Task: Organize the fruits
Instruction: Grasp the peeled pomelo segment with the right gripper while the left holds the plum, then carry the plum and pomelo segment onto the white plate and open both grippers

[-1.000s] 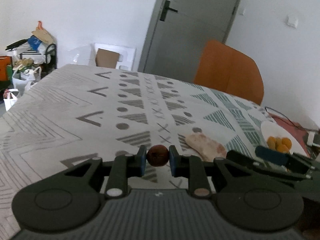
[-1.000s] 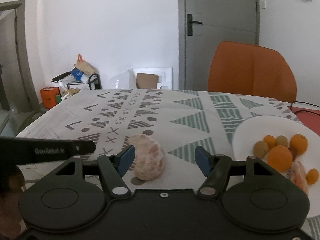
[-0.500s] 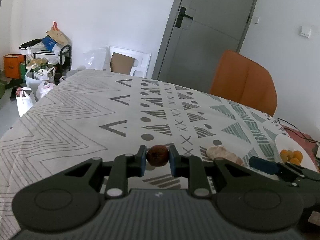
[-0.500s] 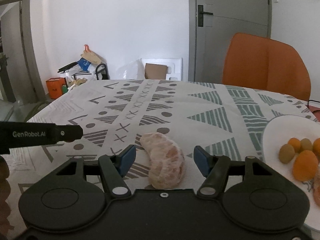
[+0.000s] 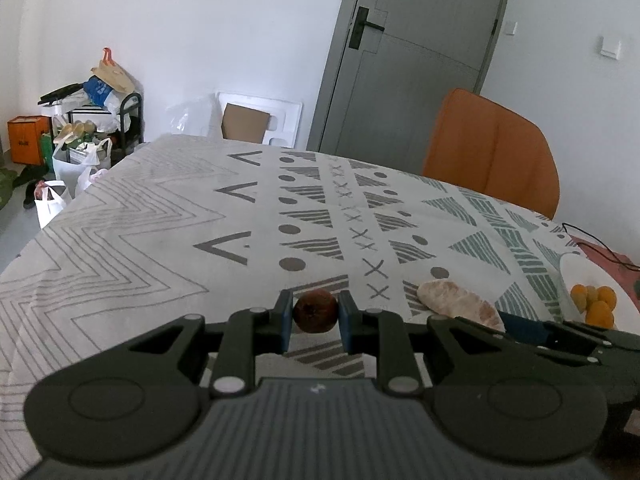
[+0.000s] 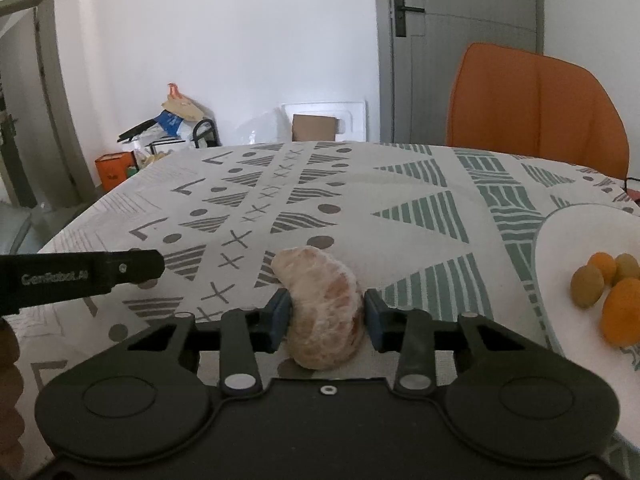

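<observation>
Over the patterned tablecloth [image 5: 132,216], my left gripper [image 5: 313,320] pinched a small round brown fruit [image 5: 314,312] and my right gripper [image 6: 325,317] squeezed the peeled pale orange chunk [image 6: 324,308], both probably bound for the white plate [image 6: 580,236].

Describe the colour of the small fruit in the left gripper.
Dark reddish-brown small fruit, clamped in the left gripper; clearest in the left wrist view.

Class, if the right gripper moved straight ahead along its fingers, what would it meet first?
The pale peeled citrus piece, already between the right gripper fingers. Beyond it only the patterned tablecloth shows, then the table's far edge; depth is uncertain.
</observation>
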A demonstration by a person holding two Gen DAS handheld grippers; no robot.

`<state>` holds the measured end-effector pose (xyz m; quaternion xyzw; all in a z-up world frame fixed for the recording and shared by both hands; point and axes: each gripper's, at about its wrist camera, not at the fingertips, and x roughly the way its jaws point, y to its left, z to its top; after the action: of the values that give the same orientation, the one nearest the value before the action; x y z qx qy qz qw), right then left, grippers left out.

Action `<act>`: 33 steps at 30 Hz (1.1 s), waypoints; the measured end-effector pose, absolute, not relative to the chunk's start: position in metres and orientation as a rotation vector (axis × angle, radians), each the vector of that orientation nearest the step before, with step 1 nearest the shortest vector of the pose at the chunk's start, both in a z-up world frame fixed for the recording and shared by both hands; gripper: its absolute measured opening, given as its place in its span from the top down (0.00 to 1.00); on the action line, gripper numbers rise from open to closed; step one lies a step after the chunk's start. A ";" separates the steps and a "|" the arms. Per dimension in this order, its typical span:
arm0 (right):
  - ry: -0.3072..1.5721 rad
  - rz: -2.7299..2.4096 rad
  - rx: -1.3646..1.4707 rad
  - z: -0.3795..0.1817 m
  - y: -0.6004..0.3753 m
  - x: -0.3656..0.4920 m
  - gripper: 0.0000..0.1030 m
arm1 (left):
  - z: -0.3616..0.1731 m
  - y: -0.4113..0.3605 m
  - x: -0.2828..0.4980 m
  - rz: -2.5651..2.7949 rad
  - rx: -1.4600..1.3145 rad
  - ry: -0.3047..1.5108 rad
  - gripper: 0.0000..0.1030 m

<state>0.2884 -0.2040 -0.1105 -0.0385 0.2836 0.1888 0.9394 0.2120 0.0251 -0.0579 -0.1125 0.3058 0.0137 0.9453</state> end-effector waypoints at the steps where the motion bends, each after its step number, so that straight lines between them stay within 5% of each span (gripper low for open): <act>1: 0.581 0.385 -0.075 -0.110 -0.205 0.287 0.64 | -0.058 0.025 0.212 0.028 -0.227 0.621 0.78; 33: 0.415 0.228 0.083 -0.069 -0.314 0.242 0.64 | -0.021 -0.076 0.197 -0.121 -0.095 0.577 0.78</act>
<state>0.2416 -0.3139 -0.0686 0.0412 0.2055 0.1131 0.9712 0.1974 -0.0764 -0.0212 -0.0467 0.2844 -0.0597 0.9557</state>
